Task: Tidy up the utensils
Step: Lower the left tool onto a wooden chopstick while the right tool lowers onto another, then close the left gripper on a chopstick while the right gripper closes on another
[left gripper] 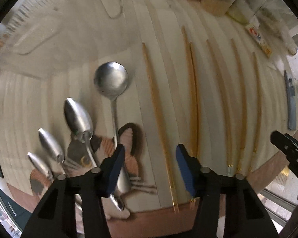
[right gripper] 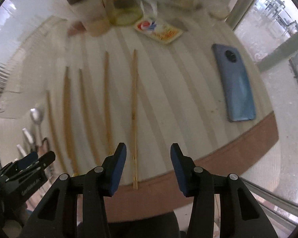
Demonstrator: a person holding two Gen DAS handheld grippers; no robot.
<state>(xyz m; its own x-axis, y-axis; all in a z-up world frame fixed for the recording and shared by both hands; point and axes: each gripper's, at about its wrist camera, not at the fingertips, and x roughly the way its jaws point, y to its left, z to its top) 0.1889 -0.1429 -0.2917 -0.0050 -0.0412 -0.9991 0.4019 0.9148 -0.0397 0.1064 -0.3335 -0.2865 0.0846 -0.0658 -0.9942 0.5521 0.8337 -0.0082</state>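
Several metal spoons lie side by side at the left of the striped mat: a round-bowled spoon (left gripper: 111,80), an oval spoon (left gripper: 77,117) and two smaller ones (left gripper: 49,141). Several wooden chopsticks (left gripper: 159,115) lie in a row to their right, also in the right wrist view (right gripper: 134,107). My left gripper (left gripper: 149,154) is open and empty above the mat's near edge, between the round spoon's handle and a chopstick. My right gripper (right gripper: 148,152) is open and empty, just right of the rightmost chopstick. The spoons show small at the left of the right wrist view (right gripper: 36,117).
A blue phone (right gripper: 236,85) lies at the mat's right. Bottles, jars (right gripper: 125,4) and a flat packet (right gripper: 159,28) stand at the back. A clear plastic rack (left gripper: 39,29) is at the back left. A window frame (right gripper: 268,49) runs along the right.
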